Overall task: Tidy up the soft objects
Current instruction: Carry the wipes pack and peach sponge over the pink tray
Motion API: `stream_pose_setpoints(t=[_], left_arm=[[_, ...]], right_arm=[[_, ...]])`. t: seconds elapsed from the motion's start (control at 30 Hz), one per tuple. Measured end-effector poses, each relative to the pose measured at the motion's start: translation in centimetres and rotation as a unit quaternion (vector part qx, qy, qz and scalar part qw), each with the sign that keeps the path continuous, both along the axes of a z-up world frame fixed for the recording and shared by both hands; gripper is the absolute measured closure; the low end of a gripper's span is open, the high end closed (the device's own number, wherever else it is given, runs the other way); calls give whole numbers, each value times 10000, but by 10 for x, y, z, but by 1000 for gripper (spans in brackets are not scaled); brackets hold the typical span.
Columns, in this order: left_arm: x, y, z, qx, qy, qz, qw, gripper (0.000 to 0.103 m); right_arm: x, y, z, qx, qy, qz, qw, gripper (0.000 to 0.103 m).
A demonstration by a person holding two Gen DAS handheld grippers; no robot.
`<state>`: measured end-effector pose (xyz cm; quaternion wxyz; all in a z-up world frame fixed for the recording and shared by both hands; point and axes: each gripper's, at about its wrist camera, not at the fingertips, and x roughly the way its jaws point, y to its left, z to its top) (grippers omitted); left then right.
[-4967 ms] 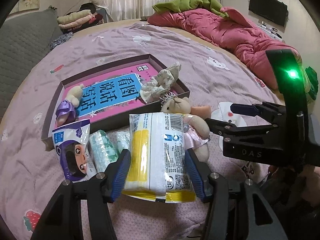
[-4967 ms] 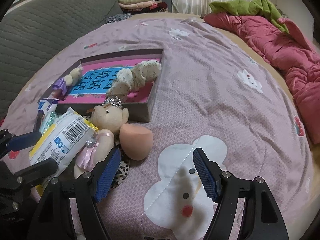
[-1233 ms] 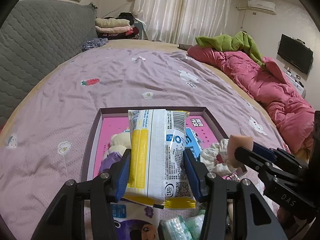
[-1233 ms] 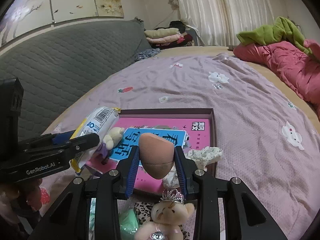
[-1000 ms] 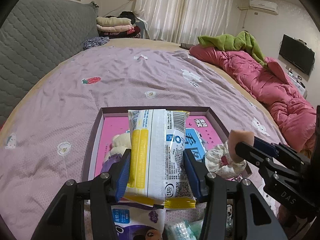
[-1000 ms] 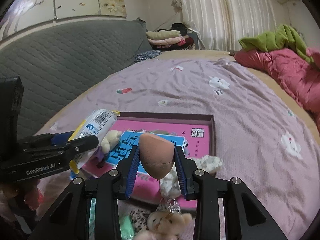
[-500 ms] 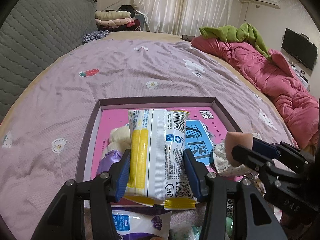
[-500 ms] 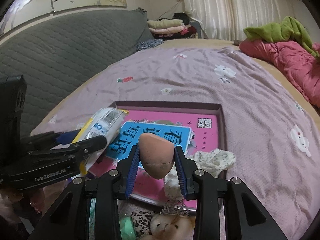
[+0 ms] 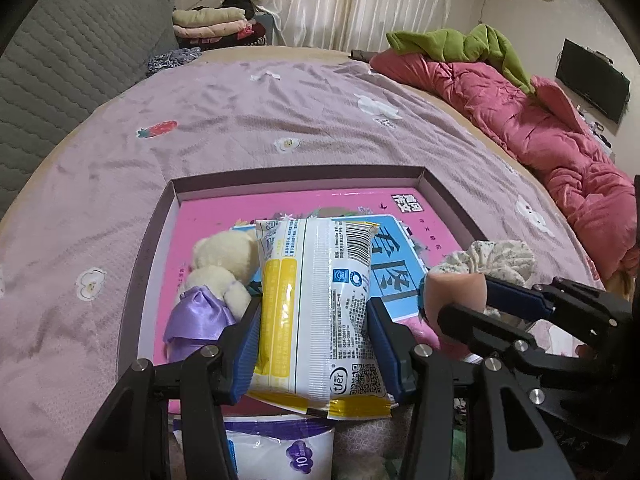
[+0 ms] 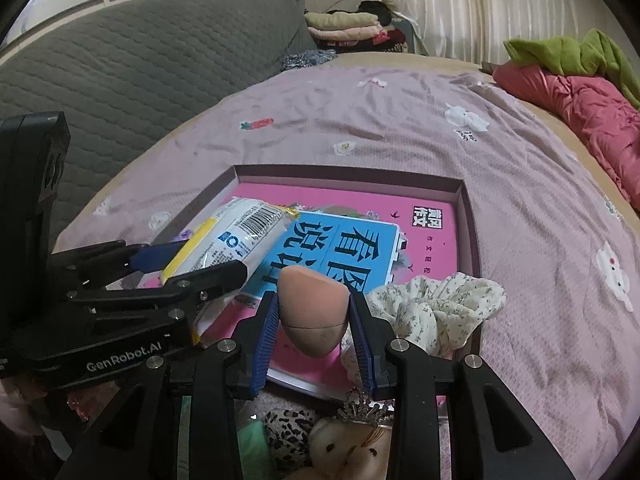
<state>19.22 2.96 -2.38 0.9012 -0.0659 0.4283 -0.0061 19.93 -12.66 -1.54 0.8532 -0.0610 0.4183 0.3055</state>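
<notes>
Tissue pack (image 9: 316,304), white and yellow, is clamped lengthwise between the blue pads of the left gripper (image 9: 314,344) and is held over the near left part of the shallow box (image 9: 440,192), just beside the cream bear in a purple dress (image 9: 216,280) lying inside. Meanwhile a peach makeup sponge (image 10: 312,312) is pinched across its widest part by the right gripper (image 10: 314,338), its narrow tip hanging below the pads, over the near edge of the box beside the floral scrunchie (image 10: 440,308) draped across the right wall. Both grips are taken side-on, apparently so that each soft piece can be lowered flat onto the pink and blue book cover (image 10: 424,240) lining the box and released without dragging its neighbours. More items are seen waiting outside the near wall: a purple-printed pack (image 9: 280,456), a leopard-print piece (image 10: 288,428), and a crowned bear (image 10: 352,448).

All of it is spread on a bed covered by a mauve quilt (image 9: 280,120) dotted with strawberry and bunny patches. A grey quilted headboard (image 10: 140,68) is seen at the left, a crumpled pink duvet (image 9: 540,132) with a green garment on top at the right, and folded clothes, pale curtains and a wall-mounted screen at the far side.
</notes>
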Motion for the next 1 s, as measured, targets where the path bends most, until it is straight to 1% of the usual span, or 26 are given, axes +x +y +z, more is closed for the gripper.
stream_pose_setpoints(t=[0.2, 0.47, 0.7, 0.83, 1.0], left_arm=[[3, 3, -6, -53, 30, 25, 10000, 52], [6, 1, -12, 14, 143, -13, 9999, 52], [8, 0, -20, 101, 269, -27, 9996, 52], [9, 0, -23, 72, 323, -7, 9995, 52], [9, 2, -25, 63, 346, 16, 9994, 52]], right_arm=[[2, 2, -3, -51, 40, 44, 10000, 66], [0, 10, -11, -194, 188, 238, 9994, 66], [-1, 11, -18, -475, 164, 225, 9985, 66], [0, 9, -18, -579, 159, 177, 9980, 66], [1, 6, -17, -851, 50, 78, 9963, 66]])
